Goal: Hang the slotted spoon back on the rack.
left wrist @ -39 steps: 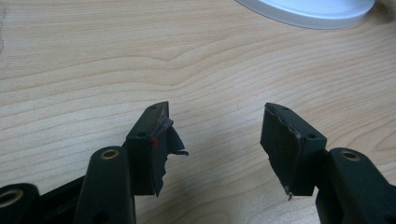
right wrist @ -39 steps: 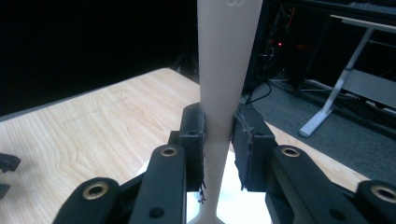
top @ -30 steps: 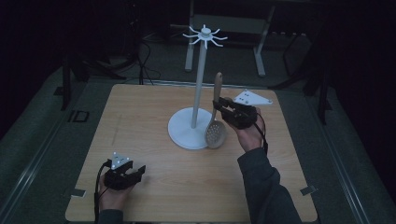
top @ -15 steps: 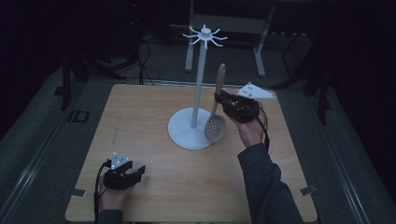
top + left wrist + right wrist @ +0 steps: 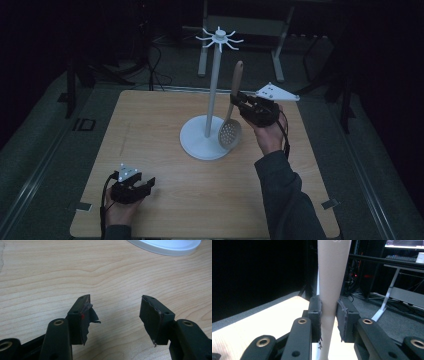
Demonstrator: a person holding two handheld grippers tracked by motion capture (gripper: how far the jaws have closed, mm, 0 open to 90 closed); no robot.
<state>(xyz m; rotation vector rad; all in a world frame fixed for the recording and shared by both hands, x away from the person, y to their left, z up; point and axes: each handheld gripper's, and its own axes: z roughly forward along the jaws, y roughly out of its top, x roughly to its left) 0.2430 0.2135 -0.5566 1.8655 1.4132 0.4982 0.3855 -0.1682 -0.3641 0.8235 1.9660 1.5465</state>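
A white utensil stand (image 5: 214,90) with a round base and a ring of hooks (image 5: 219,36) at its top stands mid-table. Just right of the pole hangs a beige slotted spoon (image 5: 231,131), upright, perforated bowl down over the base's right edge. My right gripper (image 5: 240,104) is shut on its handle about halfway up. In the right gripper view the handle (image 5: 332,277) rises between the pads of that gripper (image 5: 329,315). My left gripper (image 5: 147,186) rests near the table's front left, open with nothing in it. In the left gripper view its jaws (image 5: 115,312) stand wide over bare wood, with the stand's base (image 5: 167,245) far ahead.
The wooden table (image 5: 150,125) is bordered by dark floor on all sides. A white desk frame (image 5: 240,30) and cables stand beyond the far edge. The spoon's handle tip is well below the hooks.
The right gripper has lifted the spoon a little, so its bowl hangs higher over the base. The left gripper has stayed put.
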